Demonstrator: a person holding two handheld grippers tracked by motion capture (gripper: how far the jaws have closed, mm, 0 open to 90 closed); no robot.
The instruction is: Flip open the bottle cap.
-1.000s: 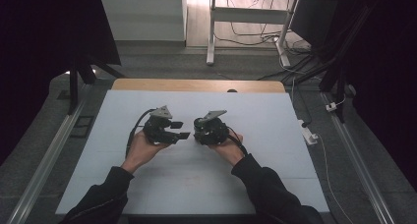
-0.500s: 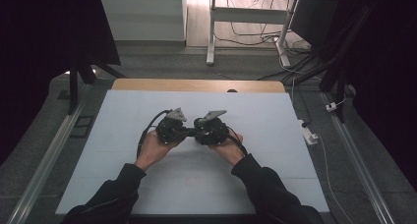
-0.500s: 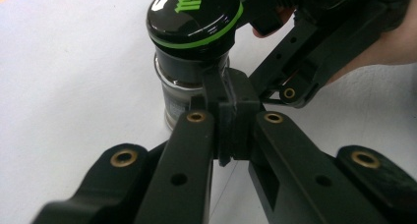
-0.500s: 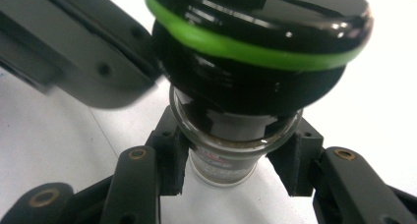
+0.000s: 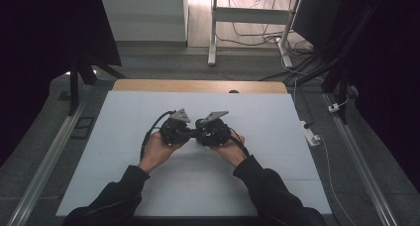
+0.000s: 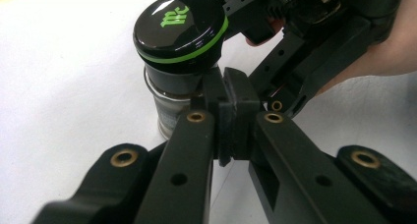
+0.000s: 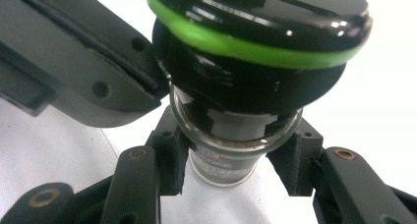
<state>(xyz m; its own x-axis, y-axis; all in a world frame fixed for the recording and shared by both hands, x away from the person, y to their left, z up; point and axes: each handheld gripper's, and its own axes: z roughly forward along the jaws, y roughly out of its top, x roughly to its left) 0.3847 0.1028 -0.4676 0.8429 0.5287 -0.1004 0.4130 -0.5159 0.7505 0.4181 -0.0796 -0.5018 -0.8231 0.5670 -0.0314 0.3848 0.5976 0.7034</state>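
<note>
Small glass jar point(image 7: 223, 155) with a glossy black lid point(image 6: 179, 25) (green ring round its rim) stands upright on the white table point(image 5: 124, 137), near the middle, between your two hands.

Handling, as a judgement: glass body is stiff, smooth and breakable, likely light with the brown contents showing low inside; the lid is slick plastic and wider than the body. Take the body low on its straight wall, where the pads sit flat. The lid's rim is the better hold for any twisting, not its shiny top.

Right hand-held gripper point(image 7: 231, 162): jaws narrow and clamped on the glass body just under the lid, one pad on each side, so the jar is held.

Left hand-held gripper point(image 6: 231, 113): jaws have just been closing and now stand pressed together, pad to pad, with nothing between them; the tips sit just beside the jar, under the lid's overhang (contact not certain).

Pose: in the high view the left gripper point(image 5: 174, 130) and the right gripper point(image 5: 212, 132) face each other nose to nose, both about level, your palms cupping them from below, forearms converging from the near edge.
</note>
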